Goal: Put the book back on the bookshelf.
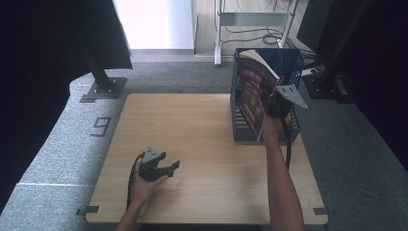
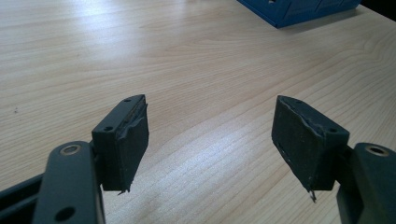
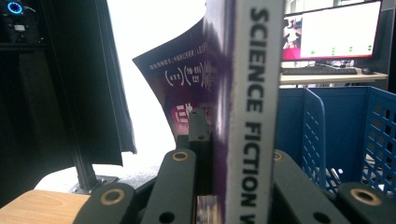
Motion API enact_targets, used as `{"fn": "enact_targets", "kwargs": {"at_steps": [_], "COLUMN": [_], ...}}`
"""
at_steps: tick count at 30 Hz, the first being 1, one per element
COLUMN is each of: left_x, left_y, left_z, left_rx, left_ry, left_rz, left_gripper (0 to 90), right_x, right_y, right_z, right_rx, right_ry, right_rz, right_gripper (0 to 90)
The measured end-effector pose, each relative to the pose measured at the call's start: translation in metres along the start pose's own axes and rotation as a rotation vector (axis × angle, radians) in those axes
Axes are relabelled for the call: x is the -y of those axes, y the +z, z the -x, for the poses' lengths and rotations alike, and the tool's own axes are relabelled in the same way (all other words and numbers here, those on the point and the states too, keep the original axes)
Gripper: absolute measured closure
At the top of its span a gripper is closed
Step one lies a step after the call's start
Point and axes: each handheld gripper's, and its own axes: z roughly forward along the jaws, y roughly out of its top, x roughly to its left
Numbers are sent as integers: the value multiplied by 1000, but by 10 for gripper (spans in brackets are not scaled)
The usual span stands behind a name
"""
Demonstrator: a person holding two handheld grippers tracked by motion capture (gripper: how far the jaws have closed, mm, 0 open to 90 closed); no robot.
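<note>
Right gripper (image 1: 275, 103) clamps the book (image 1: 255, 86) at its spine, long axis upright, held beside the blue rack (image 1: 293, 62) at the table's (image 1: 202, 130) far right. Left gripper (image 1: 163, 168) rests near the front edge, jaws wide, empty

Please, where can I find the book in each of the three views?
High view: book upper right, held by the right claw at the blue rack.
Left gripper view: not in it.
Right gripper view: center, spine upright.
Shared landmark: the blue rack.
</note>
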Motion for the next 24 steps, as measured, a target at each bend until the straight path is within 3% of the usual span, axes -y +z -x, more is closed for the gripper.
{"fn": "enact_targets", "kwargs": {"at_steps": [16,24], "left_x": [-1,-1], "left_y": [-2,-3], "left_z": [-1,-2], "left_rx": [5,3], "left_ry": [-10,-9], "left_rz": [13,17], "left_gripper": [279,280], "right_x": [1,5], "right_y": [18,27], "right_z": [3,9], "right_rx": [55,61], "right_ry": [-2,21], "right_rz": [-5,-9], "right_gripper": [816,817]}}
